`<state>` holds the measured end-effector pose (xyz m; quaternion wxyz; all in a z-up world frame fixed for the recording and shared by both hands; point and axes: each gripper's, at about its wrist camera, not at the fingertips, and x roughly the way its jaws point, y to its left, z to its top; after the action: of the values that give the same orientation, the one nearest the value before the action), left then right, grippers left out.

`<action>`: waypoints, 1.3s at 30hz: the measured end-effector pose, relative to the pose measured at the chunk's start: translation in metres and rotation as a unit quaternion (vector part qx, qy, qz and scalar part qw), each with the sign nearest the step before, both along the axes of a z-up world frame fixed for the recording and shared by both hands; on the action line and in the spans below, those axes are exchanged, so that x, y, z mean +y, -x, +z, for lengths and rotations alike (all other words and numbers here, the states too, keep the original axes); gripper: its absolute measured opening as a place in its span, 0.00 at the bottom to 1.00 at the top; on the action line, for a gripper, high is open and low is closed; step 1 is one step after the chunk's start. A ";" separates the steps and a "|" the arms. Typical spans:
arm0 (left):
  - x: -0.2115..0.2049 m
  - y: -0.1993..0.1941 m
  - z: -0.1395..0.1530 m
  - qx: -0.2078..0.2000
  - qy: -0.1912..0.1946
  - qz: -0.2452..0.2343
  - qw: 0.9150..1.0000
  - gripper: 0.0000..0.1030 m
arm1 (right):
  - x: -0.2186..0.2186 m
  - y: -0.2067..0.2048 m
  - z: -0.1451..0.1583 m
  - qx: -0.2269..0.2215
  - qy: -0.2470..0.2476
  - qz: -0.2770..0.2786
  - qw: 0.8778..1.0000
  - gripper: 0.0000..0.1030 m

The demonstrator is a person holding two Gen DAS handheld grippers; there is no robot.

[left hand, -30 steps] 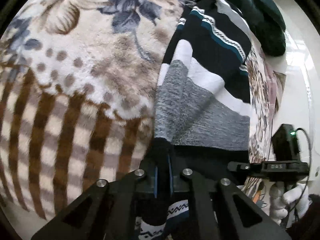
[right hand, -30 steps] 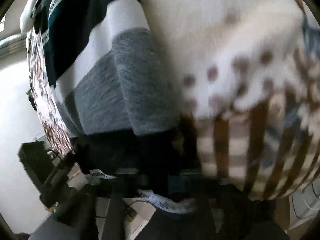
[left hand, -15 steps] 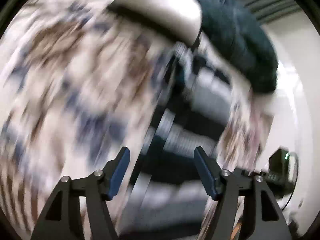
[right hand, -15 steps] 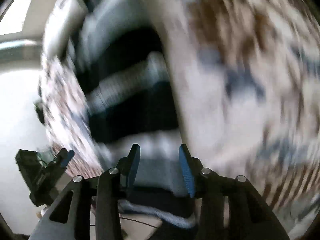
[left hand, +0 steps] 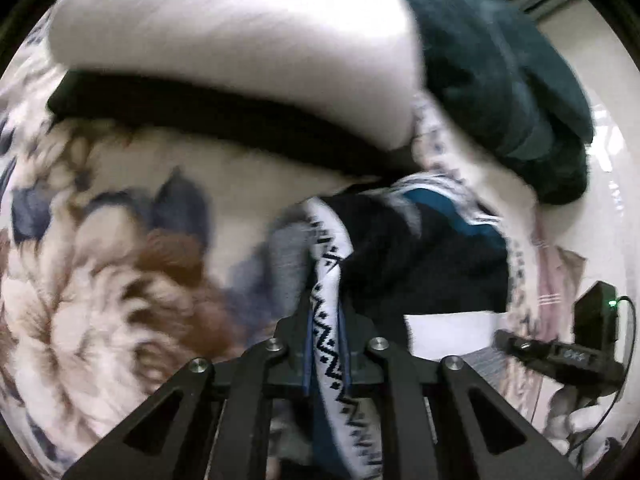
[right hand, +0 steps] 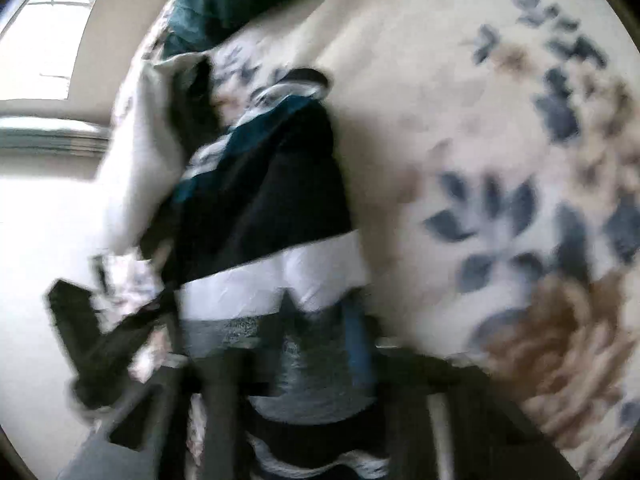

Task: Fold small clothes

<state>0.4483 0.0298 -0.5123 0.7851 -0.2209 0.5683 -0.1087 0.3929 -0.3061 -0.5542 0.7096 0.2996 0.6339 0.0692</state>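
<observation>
Claws closing: left claw (left hand: pixel 325 344) pinching striped sweater (left hand: pixel 420 256) edge, right claw (right hand: pixel 320 344) on its grey band, over floral blanket (left hand: pixel 120 280).

Under me was a bed with a fluffy floral blanket (left hand: pixel 120 280), cream with navy leaves and brown blooms; it filled most of both views. A white pillow (left hand: pixel 240 40) lay at the far end, with a dark teal blanket (left hand: pixel 500 80) bunched beside it. Past the bed edge the floor (right hand: pixel 32 240) was pale and glossy, washed out by daylight. A bright window (right hand: pixel 60 20) showed top left in my right view. Everything was motion-blurred.
</observation>
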 end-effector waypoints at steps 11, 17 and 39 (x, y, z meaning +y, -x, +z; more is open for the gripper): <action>0.003 -0.049 0.020 -0.021 0.063 -0.009 0.998 0.63 | -0.037 -0.040 0.019 -0.025 -0.042 -0.016 0.999 0.53; -0.012 -0.082 -0.013 -0.015 0.029 0.013 0.999 0.05 | -0.028 -0.103 -0.013 -0.021 -0.084 -0.031 0.996 0.51; 0.023 0.029 0.054 -0.030 0.067 0.025 0.997 0.58 | -0.029 -0.024 0.044 -0.022 -0.054 0.000 0.998 0.65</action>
<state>0.4191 0.0526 -0.4584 0.7878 -0.2841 0.5300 -0.1332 0.4173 -0.3348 -0.5101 0.7063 0.3358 0.6133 0.1104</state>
